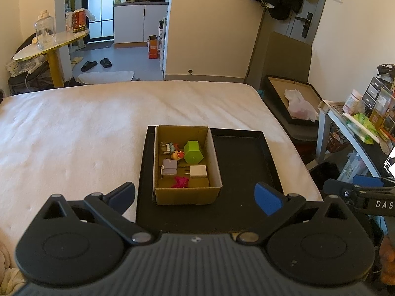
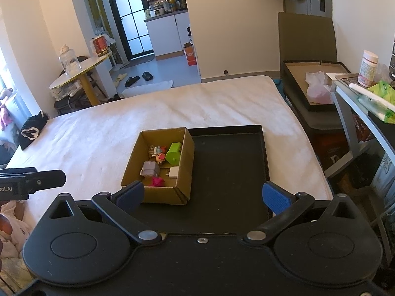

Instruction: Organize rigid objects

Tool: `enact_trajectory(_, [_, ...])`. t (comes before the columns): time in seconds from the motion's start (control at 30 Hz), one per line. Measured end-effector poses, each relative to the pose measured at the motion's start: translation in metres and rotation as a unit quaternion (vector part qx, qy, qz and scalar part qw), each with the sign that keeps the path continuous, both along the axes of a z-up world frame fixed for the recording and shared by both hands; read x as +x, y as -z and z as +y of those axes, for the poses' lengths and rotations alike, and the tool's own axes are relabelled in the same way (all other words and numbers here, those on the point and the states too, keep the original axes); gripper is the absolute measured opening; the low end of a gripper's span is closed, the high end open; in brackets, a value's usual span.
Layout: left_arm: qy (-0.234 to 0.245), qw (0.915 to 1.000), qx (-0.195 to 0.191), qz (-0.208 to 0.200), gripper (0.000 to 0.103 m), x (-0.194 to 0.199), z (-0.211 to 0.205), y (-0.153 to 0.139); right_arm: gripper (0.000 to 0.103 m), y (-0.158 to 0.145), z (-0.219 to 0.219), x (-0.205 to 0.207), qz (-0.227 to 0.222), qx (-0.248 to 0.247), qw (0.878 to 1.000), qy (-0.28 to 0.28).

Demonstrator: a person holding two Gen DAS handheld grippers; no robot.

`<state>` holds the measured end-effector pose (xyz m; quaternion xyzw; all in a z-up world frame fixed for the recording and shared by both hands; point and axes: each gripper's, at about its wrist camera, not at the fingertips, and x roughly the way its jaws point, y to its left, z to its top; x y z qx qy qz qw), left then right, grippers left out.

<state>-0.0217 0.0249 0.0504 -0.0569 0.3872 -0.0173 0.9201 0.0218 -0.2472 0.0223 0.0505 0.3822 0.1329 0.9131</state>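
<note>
A small cardboard box (image 1: 186, 193) (image 2: 158, 194) sits in the left half of a flat black tray (image 1: 244, 157) (image 2: 229, 162) on the white bed. Inside lie a green hexagonal block (image 1: 193, 151) (image 2: 174, 153), a white charger plug (image 1: 197, 171) (image 2: 173, 172), a grey toy (image 1: 169, 167) (image 2: 151, 168), a pink fluffy piece (image 1: 181, 182) (image 2: 157, 181) and small figurines (image 1: 172, 151) (image 2: 158, 153). My left gripper (image 1: 195, 198) hovers open just in front of the box, nothing between its fingers. My right gripper (image 2: 202, 194) is open too, over the tray's near edge.
The bed (image 1: 74, 133) stretches wide to the left and behind the tray. To the right stand a shelf with jars and packets (image 2: 370, 83) and a dark box holding a plastic bag (image 2: 318, 88). A black garment (image 2: 30, 128) lies on the bed's left edge.
</note>
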Motion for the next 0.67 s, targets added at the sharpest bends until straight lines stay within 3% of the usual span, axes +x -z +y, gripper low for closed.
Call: enact_trajectory(0.67, [-0.004, 1.0, -0.001, 0.006, 0.102, 0.006, 0.006, 0.013, 0.103, 0.007, 0.005, 0.004, 0.007, -0.003, 1.0, 0.002])
